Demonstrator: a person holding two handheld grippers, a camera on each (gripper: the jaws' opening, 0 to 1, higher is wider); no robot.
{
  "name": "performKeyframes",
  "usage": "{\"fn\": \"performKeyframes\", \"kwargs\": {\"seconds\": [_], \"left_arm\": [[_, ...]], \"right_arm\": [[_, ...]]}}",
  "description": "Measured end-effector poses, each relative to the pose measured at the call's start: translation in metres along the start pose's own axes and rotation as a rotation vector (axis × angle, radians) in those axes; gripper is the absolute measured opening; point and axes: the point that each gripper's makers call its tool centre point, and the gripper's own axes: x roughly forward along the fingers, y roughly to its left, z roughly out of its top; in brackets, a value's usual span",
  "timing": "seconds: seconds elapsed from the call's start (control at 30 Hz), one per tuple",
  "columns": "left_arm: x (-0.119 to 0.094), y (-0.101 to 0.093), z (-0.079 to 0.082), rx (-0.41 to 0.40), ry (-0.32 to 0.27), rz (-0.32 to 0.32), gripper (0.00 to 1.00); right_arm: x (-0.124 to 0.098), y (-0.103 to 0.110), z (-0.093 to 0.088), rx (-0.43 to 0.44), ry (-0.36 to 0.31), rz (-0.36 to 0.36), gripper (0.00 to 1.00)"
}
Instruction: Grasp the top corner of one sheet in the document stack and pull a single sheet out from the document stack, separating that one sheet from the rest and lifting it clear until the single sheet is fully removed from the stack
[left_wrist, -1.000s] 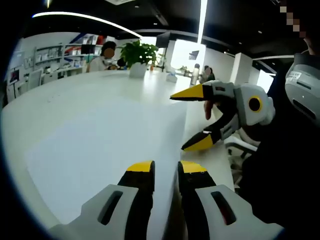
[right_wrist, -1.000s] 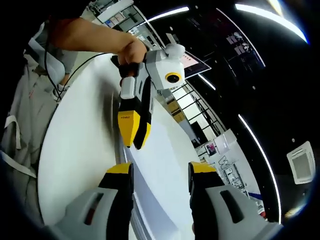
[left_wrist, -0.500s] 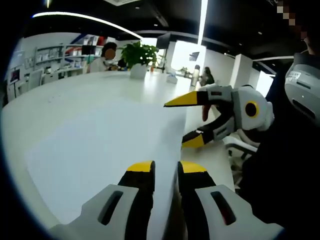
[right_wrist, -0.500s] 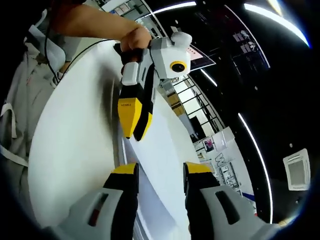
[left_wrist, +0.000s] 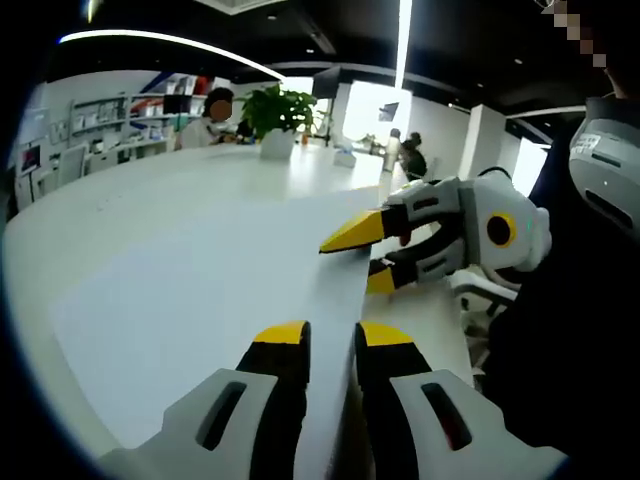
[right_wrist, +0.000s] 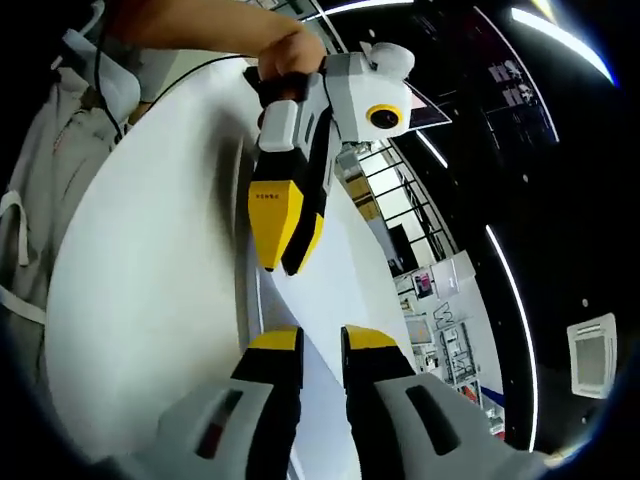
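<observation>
A white document stack (left_wrist: 220, 290) lies flat on the white table (left_wrist: 150, 190). My left gripper (left_wrist: 332, 335) is shut, and its tips rest at the stack's near edge. The right gripper view shows that left gripper (right_wrist: 285, 268) pointing down at the paper (right_wrist: 330, 270), held by a hand (right_wrist: 290, 60). My right gripper (left_wrist: 348, 268) comes in from the right, one jaw over the sheet's corner and one below it. Its jaws (right_wrist: 320, 338) are drawn close together with the sheet's edge running between them.
At the table's far end stand a potted plant (left_wrist: 278, 110) and a bottle (left_wrist: 390, 150), and a seated person (left_wrist: 212, 108) is there. Shelves (left_wrist: 100, 120) line the left wall. The holder's dark-clothed body (left_wrist: 570, 340) is at the right, and a white chair (left_wrist: 478, 290) stands behind the right gripper.
My right gripper has moved down onto the sheet's corner, and its jaws have gone from wide apart to nearly together. My left gripper has stayed shut at the stack's edge.
</observation>
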Motion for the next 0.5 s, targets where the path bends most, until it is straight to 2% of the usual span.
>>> {"fn": "performKeyframes", "kwargs": {"seconds": [0.5], "left_arm": [[0.0003, -0.0013, 0.0003, 0.012, -0.005, 0.004, 0.2]], "right_arm": [[0.0009, 0.0095, -0.0009, -0.037, 0.008, 0.01, 0.03]]}}
